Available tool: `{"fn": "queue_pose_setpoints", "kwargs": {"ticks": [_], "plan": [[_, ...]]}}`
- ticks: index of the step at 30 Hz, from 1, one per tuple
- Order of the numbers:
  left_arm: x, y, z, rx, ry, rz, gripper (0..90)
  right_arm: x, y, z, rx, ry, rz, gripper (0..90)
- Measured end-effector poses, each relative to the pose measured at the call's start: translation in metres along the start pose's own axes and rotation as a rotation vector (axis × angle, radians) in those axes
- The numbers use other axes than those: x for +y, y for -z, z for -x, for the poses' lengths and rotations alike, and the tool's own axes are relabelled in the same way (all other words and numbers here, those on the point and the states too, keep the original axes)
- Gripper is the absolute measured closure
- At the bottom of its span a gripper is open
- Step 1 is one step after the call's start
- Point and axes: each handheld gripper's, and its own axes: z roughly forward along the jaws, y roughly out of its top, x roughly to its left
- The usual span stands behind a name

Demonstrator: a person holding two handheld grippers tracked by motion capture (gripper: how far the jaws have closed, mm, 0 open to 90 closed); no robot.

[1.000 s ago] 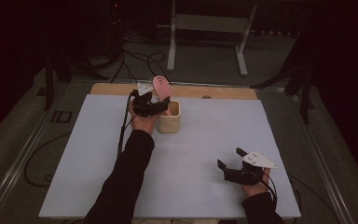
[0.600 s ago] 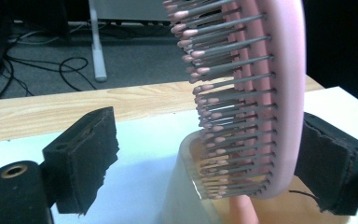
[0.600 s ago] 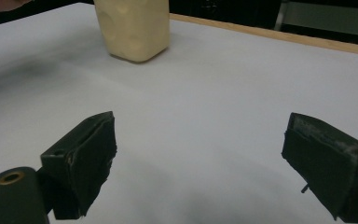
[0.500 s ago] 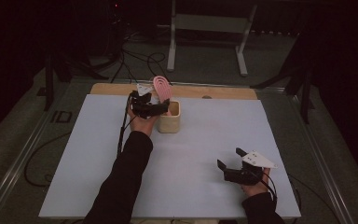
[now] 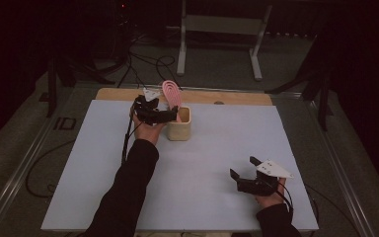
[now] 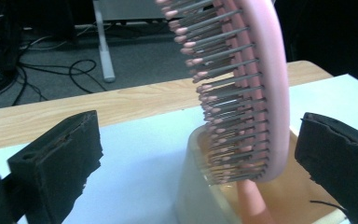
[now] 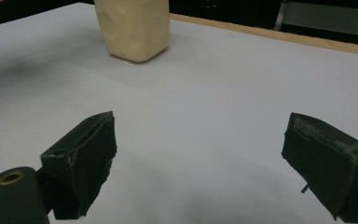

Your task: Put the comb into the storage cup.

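Up near the far edge of the white table [image 5: 103, 187], a pink hairbrush [image 5: 171, 94] stood handle-down in a cream-coloured holder cup [image 5: 180, 129], its head rising above the rim and leaning slightly. The left gripper [image 5: 170, 114] was held at the cup's left side by the person's left hand [image 5: 147, 129], with a dark sleeve [image 5: 123, 192] reaching in from the bottom of the high view. In the left gripper view the two black jaws stood wide apart, one on each side of the brush head [image 6: 242, 88], neither touching it; the bristles [image 6: 214, 93] pointed toward the left jaw, and the pink handle [image 6: 251, 205] went down into the cup [image 6: 200, 196].

The right gripper [image 5: 244, 170] rested low over the table near its right front corner, well apart from the cup, held by the person's right hand [image 5: 270, 197]. Its jaws were also spread wide with only bare white surface between them, as the right gripper view showed, and the cup [image 7: 133, 28] stood farther off at the top of that view. A strip of bare wood [image 5: 237, 97] ran along the table's far edge, beyond the white covering. Behind the table, cables [image 5: 143, 61] lay on the dark floor beside a white metal stand [image 5: 222, 29].
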Motion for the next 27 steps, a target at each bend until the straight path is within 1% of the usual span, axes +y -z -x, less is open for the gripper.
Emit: {"fn": "queue_pose_setpoints", "kwargs": {"ticks": [2,7,11,16,21,27], "plan": [[0.0,0.002,0.0,0.008,-0.011,-0.003,0.2,0.0,0.0,0.0,0.0,0.001,0.0,9.6],[0.0,0.005,0.0,0.007,-0.034,-0.006,0.2,0.0,0.0,0.0,0.0,0.002,0.0,9.6],[0.0,0.007,0.0,0.005,-0.037,-0.004,0.2,0.0,0.0,0.0,0.002,-0.001,0.002,9.6],[0.001,0.014,0.0,-0.01,-0.036,0.001,0.2,0.0,0.0,0.0,0.001,-0.001,0.002,9.6],[-0.001,0.019,0.001,-0.026,-0.056,0.001,0.2,0.0,0.001,-0.001,0.0,-0.003,0.001,9.6],[-0.006,0.025,-0.001,-0.047,-0.08,-0.012,0.2,0.0,0.001,-0.001,0.001,-0.003,0.002,9.6]]}}
